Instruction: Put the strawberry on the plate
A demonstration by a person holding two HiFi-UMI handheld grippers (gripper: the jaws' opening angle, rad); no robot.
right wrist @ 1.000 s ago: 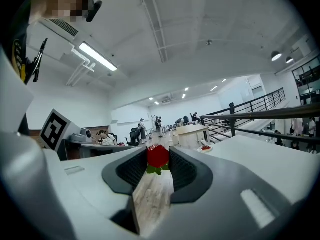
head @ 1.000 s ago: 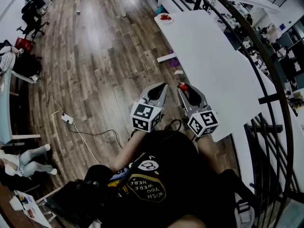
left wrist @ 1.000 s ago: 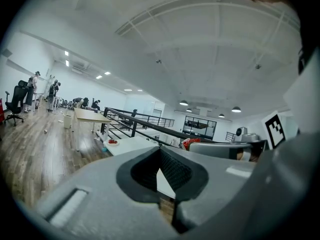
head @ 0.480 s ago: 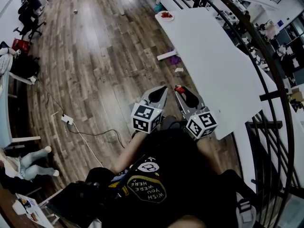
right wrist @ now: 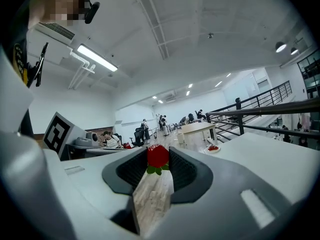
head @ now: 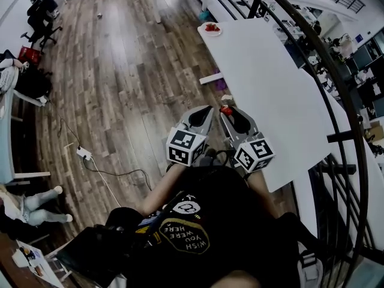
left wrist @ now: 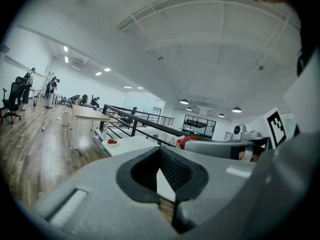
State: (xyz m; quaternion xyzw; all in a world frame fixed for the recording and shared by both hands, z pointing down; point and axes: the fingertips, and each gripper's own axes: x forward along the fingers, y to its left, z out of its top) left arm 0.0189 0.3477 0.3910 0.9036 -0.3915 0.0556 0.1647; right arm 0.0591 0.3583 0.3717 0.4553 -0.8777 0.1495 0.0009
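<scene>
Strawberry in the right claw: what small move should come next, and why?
Probably carry the right gripper forward along the table toward the plate, keeping its grip. The strawberry sits pinched between its jaws, while the plate lies at the table's far end.

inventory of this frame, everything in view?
small red strawberry with green leaves: 1, red, between the right gripper's tips
round white plate: 1, white, far end of the table
red pieces: count unclear, red, on the plate
long white table: 1, white, right of the grippers
black metal railing: 1, black, beyond the table
white power strip with cable: 1, white, on the wood plank floor
black office chairs: several, far left
left gripper: grey, tips together, nothing between
right gripper: grey, closed on the strawberry
person's black T-shirt: bottom of head view
</scene>
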